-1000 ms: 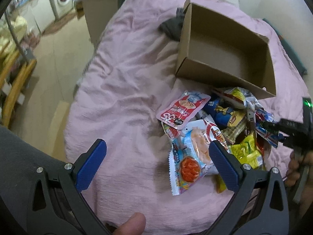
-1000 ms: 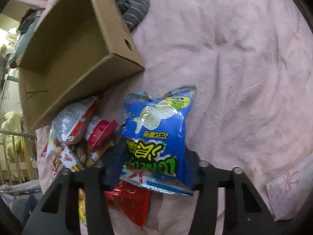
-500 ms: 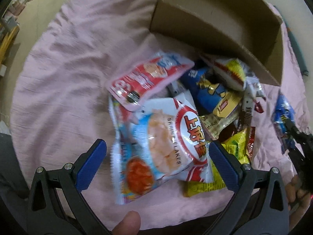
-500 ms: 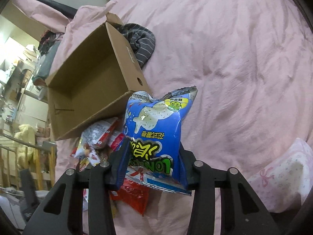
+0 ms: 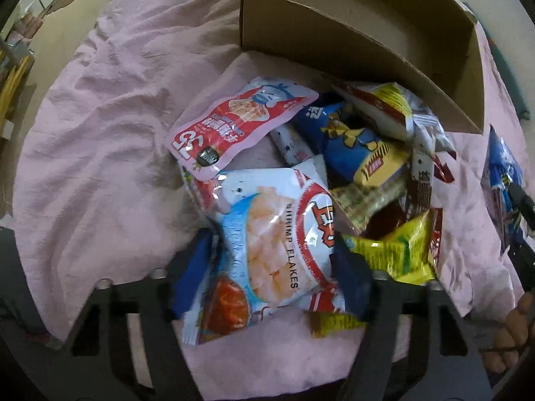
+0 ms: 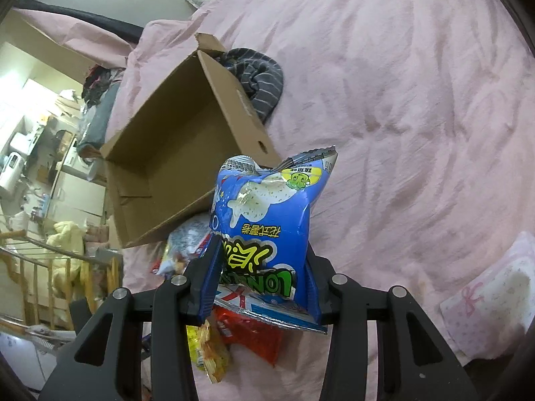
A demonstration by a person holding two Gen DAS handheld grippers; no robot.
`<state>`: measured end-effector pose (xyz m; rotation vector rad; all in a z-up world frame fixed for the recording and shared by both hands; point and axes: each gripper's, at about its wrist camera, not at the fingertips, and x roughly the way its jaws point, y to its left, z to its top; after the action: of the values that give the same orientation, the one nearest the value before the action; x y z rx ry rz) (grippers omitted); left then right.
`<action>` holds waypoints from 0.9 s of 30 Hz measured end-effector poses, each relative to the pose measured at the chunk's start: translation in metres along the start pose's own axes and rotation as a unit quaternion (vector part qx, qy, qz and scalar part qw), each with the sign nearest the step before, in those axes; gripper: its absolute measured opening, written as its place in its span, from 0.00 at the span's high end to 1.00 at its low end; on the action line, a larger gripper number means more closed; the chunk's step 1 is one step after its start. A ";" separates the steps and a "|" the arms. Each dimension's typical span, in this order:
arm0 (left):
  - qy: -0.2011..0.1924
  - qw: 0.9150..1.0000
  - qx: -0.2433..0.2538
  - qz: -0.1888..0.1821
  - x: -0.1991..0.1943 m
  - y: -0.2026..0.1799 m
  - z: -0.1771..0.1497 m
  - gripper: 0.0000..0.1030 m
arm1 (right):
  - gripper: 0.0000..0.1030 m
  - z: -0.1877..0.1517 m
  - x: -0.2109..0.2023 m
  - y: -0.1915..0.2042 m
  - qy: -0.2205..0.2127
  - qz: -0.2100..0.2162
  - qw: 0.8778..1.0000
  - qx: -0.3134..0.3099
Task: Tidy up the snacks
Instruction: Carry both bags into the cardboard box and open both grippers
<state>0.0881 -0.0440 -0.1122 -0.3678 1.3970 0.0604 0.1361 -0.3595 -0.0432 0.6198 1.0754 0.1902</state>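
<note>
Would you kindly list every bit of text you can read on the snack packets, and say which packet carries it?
"SHRIMP FLAKES": white shrimp bag between the left gripper fingers.
"35": pink packet.
"LON...", upside down, partly hidden: blue bag in the right gripper.
Other print: too small or blurred.

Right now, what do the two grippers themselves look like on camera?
Both are black plastic frames with cut-out slots and silver screw heads. The left gripper and the right gripper each carry blue pads on their fingers. No cables or sleeves show; bare fingertips appear at the left view's edge.
</note>
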 end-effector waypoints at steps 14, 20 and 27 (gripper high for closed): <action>-0.064 0.996 0.063 -0.020 -0.075 -0.028 -0.016 0.60 | 0.56 -0.002 -0.022 0.018 -0.039 0.020 0.998 -0.046; -0.125 0.987 0.096 -0.017 -0.115 -0.023 0.020 0.60 | 0.56 0.004 -0.031 0.045 -0.059 0.032 0.993 -0.100; -0.159 0.981 0.110 -0.014 -0.130 -0.018 0.067 0.60 | 0.56 0.023 -0.018 0.085 -0.057 0.027 0.986 -0.152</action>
<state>0.1323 -0.0192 0.0262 -0.1835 1.0696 -0.0567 0.1599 -0.3072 0.0254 0.3790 0.8962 0.3544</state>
